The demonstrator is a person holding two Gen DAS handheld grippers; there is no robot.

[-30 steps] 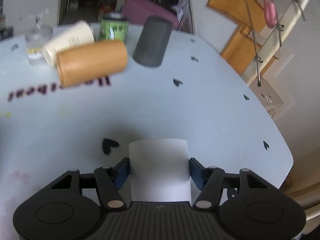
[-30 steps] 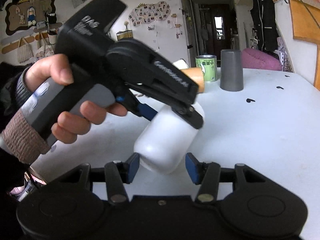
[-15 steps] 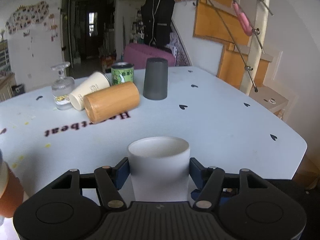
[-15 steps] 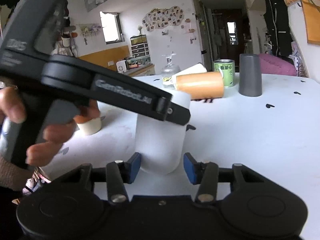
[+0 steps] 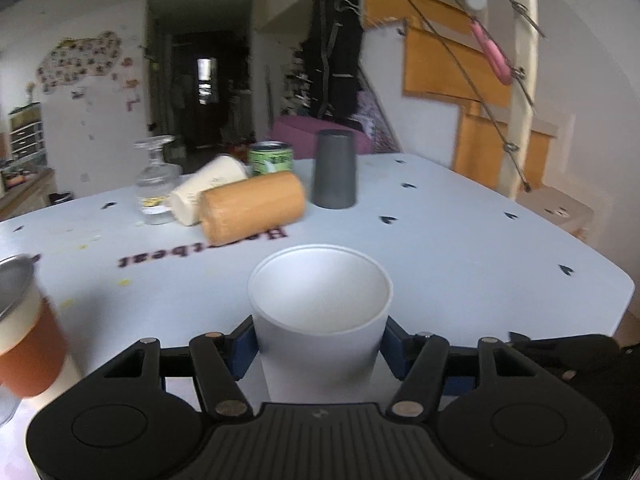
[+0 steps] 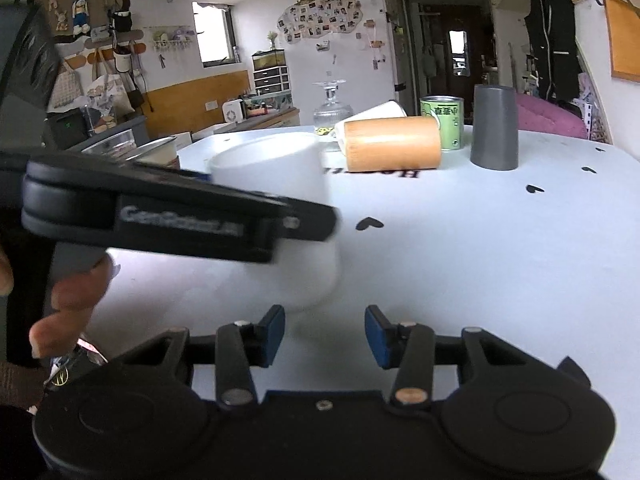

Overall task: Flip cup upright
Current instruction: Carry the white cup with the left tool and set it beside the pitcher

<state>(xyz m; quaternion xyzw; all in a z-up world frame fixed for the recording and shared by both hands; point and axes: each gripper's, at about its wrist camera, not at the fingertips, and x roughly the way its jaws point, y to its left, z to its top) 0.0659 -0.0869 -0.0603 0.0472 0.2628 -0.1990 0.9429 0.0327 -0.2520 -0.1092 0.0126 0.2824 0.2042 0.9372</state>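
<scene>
White heart-dotted table (image 5: 460,248) — upright white cup (image 5: 320,304) — cluttered room.

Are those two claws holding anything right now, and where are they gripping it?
The left claw grips the white cup by its side walls, below the rim, mouth up. The right claw is open and holds nothing.

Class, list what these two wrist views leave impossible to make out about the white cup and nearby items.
1. White cup base: hidden by the left gripper in the left view, blurred in the right; table contact unclear.
2. Orange-sleeved cup: cut off by the left view's edge.
3. Green can label: too small to read.
</scene>
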